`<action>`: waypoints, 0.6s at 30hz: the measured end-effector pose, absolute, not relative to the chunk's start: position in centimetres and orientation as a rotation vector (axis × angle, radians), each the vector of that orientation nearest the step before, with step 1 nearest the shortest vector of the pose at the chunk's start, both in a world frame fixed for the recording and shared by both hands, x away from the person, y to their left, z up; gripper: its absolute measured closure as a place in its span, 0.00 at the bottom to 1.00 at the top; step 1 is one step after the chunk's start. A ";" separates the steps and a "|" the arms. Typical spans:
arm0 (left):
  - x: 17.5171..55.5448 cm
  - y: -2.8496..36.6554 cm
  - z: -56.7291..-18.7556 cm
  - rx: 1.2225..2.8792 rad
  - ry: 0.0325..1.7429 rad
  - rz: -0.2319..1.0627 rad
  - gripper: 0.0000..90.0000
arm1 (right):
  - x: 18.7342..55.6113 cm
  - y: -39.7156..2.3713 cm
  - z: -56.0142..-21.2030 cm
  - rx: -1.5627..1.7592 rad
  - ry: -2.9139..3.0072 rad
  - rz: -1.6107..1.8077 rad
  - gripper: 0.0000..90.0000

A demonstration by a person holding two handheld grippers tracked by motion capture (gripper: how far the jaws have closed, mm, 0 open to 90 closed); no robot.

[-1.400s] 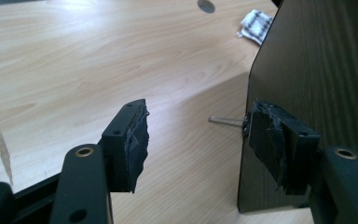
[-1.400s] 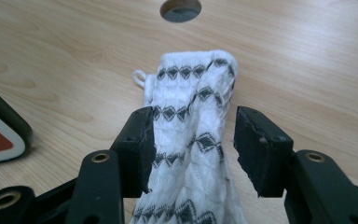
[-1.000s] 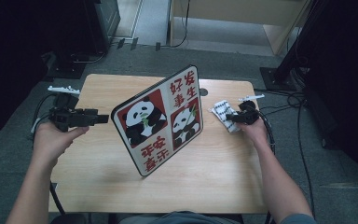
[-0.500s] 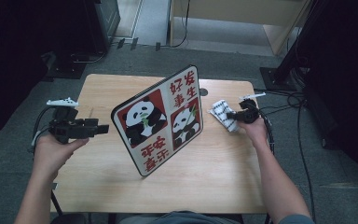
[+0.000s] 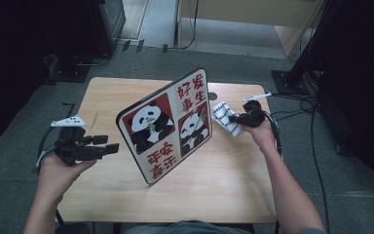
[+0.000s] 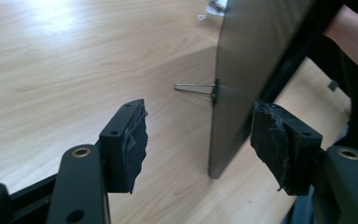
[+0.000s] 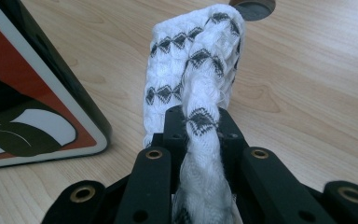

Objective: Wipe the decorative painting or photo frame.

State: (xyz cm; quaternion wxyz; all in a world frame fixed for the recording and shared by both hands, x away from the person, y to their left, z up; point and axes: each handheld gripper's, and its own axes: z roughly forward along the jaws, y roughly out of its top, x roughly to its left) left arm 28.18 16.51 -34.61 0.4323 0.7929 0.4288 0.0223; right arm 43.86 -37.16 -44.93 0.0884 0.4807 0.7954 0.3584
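A panda sign board (image 5: 168, 126) with red characters stands tilted in the middle of the wooden table (image 5: 224, 185). My left gripper (image 5: 106, 144) is held open to the board's left, pointing at it. In the left gripper view the open left gripper (image 6: 198, 140) frames the board's dark back (image 6: 251, 60) and its near edge without touching it. My right gripper (image 5: 233, 118) is shut on a white cloth with black diamonds (image 5: 222, 117), to the right of the board. The cloth (image 7: 191, 60) rises bunched out of the right gripper (image 7: 198, 116), just above the table.
A thin wire stand (image 6: 193, 88) props the board from behind. A round hole (image 5: 212, 96) lies in the table's far side, just beyond the cloth. Cables (image 5: 297, 105) trail off the table's right edge. The board's corner (image 7: 23, 93) sits close to the left of the cloth.
The right gripper has shut on the white cloth and raised it slightly. The left gripper has moved toward the near side of the table, still open.
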 end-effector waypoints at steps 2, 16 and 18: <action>27.7 16.2 -34.6 1.978 1.053 0.052 0.40 | 43.7 -36.9 -44.4 1.411 2.367 1.067 0.89; 27.6 12.8 -35.0 1.964 0.994 0.041 0.40 | 43.8 -35.3 -40.7 1.330 2.385 1.180 0.89; 27.9 12.4 -35.1 1.957 0.987 0.035 0.42 | 43.9 -35.1 -40.0 1.322 2.399 1.176 0.89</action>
